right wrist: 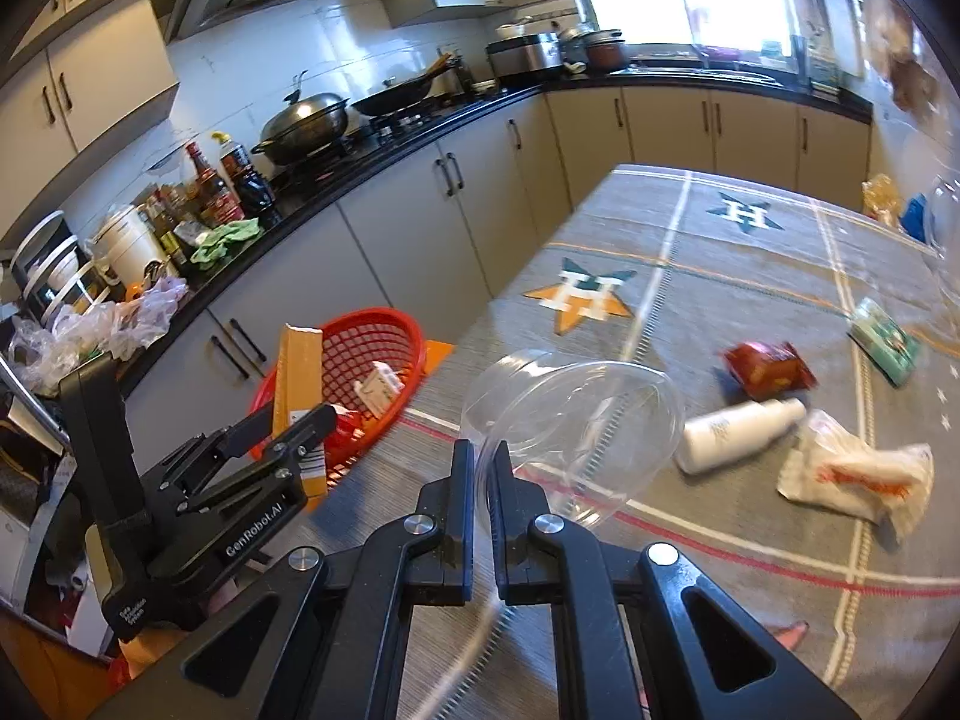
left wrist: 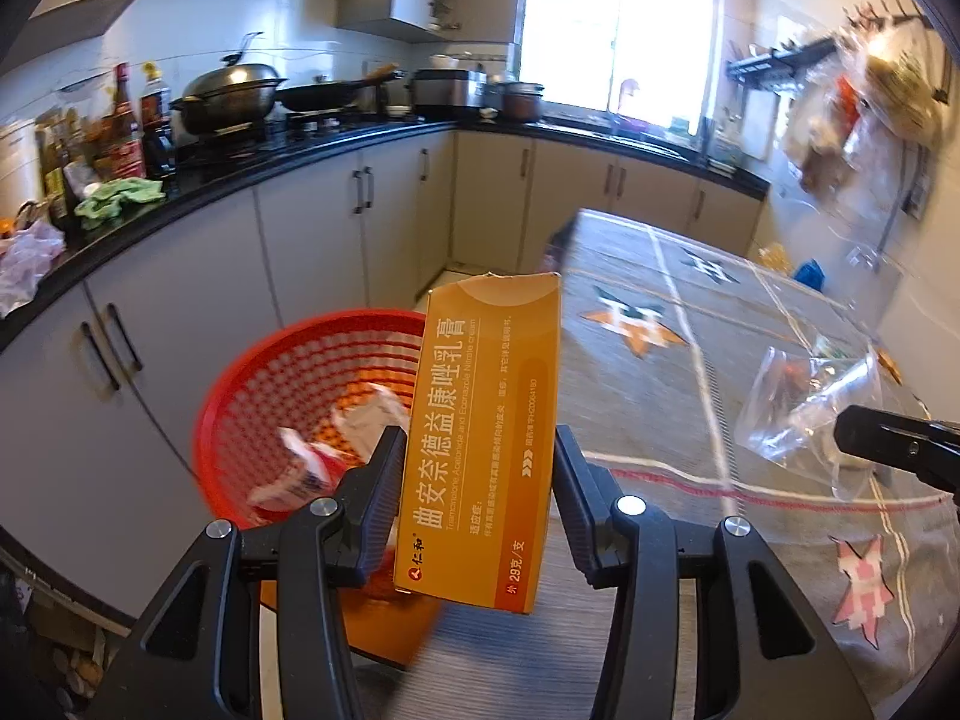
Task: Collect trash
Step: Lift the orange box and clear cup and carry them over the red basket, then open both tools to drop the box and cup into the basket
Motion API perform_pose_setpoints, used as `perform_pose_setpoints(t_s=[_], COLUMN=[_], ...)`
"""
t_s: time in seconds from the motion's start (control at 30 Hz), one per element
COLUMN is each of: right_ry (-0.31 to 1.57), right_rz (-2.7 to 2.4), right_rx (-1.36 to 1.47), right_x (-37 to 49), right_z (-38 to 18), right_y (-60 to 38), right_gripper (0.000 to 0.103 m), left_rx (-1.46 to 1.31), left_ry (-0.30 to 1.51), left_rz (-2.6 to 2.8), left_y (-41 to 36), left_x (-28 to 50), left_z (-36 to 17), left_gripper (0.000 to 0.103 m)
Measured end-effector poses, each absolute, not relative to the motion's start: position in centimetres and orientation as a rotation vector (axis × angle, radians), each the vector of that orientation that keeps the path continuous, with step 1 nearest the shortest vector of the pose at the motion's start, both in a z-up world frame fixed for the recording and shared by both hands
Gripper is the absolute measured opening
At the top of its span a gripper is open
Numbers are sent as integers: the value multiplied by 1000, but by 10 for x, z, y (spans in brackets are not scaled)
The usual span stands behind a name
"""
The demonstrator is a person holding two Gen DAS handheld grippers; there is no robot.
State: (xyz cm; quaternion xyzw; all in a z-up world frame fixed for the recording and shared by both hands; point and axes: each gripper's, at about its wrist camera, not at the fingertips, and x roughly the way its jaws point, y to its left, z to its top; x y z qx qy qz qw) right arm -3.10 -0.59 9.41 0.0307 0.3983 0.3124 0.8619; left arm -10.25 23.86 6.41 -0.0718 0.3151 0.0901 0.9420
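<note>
- Black countertop (right wrist: 420,126) runs along the far left, crowded with bottles, a green cloth (right wrist: 228,240) and a lidded wok (right wrist: 306,126); grey cabinets stand beneath it.
- Red mesh basket (right wrist: 360,360) sits at the table's left edge, below the counter; crumpled paper scraps (left wrist: 336,444) lie inside it.
- Orange medicine box (left wrist: 486,438) stands upright in the left gripper (left wrist: 480,468); both pads press its sides, jaws part-way apart around its width; it hangs just beside the basket, over the rim in the right wrist view.
- Clear plastic cup (right wrist: 570,414) lies on its side in the right gripper (right wrist: 480,468); the jaws are pinched nearly together on its thin rim, above the striped tablecloth (right wrist: 720,228).
- White bottle (right wrist: 738,435) lies on the cloth right of the cup; a red packet (right wrist: 768,369) lies just behind it.
- White crumpled wrapper (right wrist: 858,474) lies beside the bottle; a green packet (right wrist: 888,342) lies further back, near the right edge.
</note>
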Motion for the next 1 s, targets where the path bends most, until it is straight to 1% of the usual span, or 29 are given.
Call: perform_pose_setpoints(t_s=[0.2,0.4,0.67,0.87,0.93,0.97,1.0], right_ry=[836,863,908,959,972,975,980], right_rz=[725,781,824,836,834,824,831], right_rx=[37,14,-8,33,42,44,58], right_x=[-23,-8,17,37,41,43,44], right_z=[102,100,86,70,67,66,66], right_y=[34,82,140,168,174,175,173], right_gripper=[6,6,6,6,12,25,43], left_rx=[-181,-217,-222,-222,-233,-240,-241], left_ry=[638,672,701,689,687,686,685], left_rz=[269,328,322,305,296,292,292], left_y=[287,324,337,337,339,340,340], left_x=[-103,-96,-78,-72,-72,-72,-73], left_z=[64,49,31,25,24,23,23], left_gripper=[47,47,47,47,48,50,54])
